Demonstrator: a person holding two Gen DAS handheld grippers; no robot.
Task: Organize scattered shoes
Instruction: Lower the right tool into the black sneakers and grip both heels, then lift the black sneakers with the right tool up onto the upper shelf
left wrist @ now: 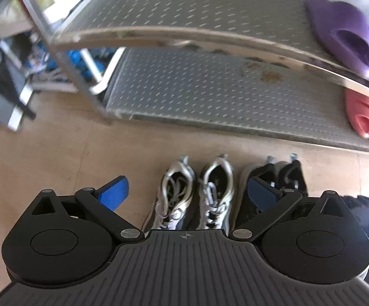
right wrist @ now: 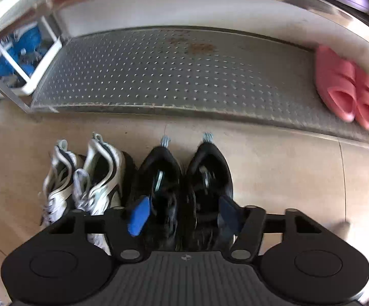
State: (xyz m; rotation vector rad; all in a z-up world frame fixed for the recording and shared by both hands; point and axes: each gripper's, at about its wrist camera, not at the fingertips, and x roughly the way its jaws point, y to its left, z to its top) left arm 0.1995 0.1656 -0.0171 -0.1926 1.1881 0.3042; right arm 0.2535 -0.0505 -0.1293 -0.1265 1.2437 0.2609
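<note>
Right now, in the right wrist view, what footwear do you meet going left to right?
White sneakers on the floor → black sneakers beside them, under the right gripper → pink slippers on the lower shelf.

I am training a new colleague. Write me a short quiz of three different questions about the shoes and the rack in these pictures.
1. True or false: the pink slippers sit on the bottom shelf of the rack.
2. Which pair lies under the right claw? A white sneakers B black sneakers C purple slippers
3. Fill in: both sneaker pairs stand on the ____, in front of the rack.

Key: 1 true; 2 B; 3 floor
</note>
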